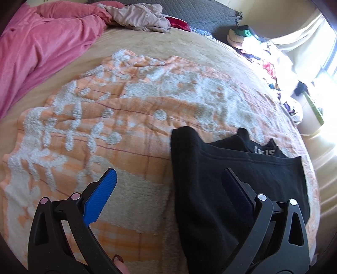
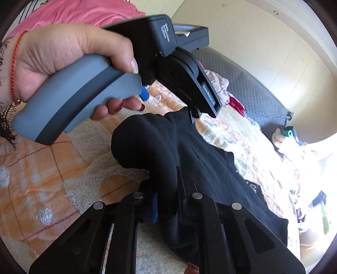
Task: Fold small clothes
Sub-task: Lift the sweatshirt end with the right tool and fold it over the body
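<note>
bed with orange-and-white blanket (image 1: pixel 118 109), black garment (image 1: pixel 210 172) laid on it, left gripper (image 1: pixel 168 189) fingers apart over garment edge, right gripper (image 2: pixel 166 202) fingers clamped on black garment fold

- The bed (image 1: pixel 160 42) has a soft tan cover.
- An orange and white fuzzy blanket (image 1: pixel 118 118) lies spread flat on it.
- A black piece of clothing (image 1: pixel 221 168) lies on the blanket.
- A pink blanket (image 1: pixel 42 46) lies bunched at one side.
- A crumpled beige cloth (image 1: pixel 139 16) lies at the far end, just beside a grey pillow (image 1: pixel 202 14).
</note>
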`<action>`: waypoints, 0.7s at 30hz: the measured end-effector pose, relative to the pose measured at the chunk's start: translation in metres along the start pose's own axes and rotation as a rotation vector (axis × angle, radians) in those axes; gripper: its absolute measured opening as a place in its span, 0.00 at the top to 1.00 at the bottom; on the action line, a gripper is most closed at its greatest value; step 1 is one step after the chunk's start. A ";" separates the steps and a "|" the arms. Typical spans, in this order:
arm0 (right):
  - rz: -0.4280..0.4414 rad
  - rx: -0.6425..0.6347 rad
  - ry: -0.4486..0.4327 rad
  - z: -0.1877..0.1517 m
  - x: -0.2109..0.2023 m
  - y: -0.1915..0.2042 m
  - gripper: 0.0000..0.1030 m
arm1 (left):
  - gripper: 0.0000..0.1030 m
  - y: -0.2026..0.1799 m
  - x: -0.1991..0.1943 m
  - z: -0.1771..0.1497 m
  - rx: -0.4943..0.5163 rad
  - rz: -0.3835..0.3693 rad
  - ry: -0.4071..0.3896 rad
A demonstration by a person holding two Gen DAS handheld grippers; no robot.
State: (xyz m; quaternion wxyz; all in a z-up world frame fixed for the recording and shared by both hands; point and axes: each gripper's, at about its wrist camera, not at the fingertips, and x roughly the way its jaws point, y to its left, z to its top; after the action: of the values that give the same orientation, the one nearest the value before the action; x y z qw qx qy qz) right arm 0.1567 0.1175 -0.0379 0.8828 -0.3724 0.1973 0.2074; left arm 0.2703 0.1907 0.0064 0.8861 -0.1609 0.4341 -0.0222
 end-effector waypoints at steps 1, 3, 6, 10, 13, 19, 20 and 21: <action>-0.011 -0.003 -0.010 -0.001 -0.004 0.000 0.89 | 0.09 -0.002 0.002 -0.001 -0.003 -0.026 0.010; -0.019 0.007 -0.026 -0.003 -0.011 -0.002 0.90 | 0.10 -0.005 0.007 -0.003 -0.013 -0.070 0.033; -0.019 0.041 -0.042 -0.005 -0.020 -0.009 0.91 | 0.10 -0.012 0.012 -0.007 -0.004 -0.107 0.052; -0.036 0.071 -0.065 -0.009 -0.035 -0.015 0.92 | 0.10 -0.017 0.013 -0.009 -0.022 -0.146 0.059; -0.049 0.097 -0.080 -0.012 -0.047 -0.018 0.92 | 0.18 -0.028 0.015 -0.013 -0.013 -0.165 0.066; -0.060 0.183 -0.094 -0.021 -0.052 -0.047 0.93 | 0.60 -0.054 0.009 -0.021 0.004 -0.204 0.057; -0.054 0.200 -0.096 -0.023 -0.054 -0.052 0.93 | 0.65 -0.057 0.007 -0.021 -0.002 -0.208 0.056; -0.057 0.210 -0.101 -0.026 -0.057 -0.055 0.93 | 0.68 -0.062 0.002 -0.021 -0.002 -0.209 0.048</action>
State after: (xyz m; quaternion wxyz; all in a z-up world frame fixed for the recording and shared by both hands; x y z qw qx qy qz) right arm 0.1323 0.0512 0.0057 0.9313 -0.2726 0.1623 0.1788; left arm 0.2615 0.1257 0.0115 0.8681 -0.2057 0.4361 -0.1180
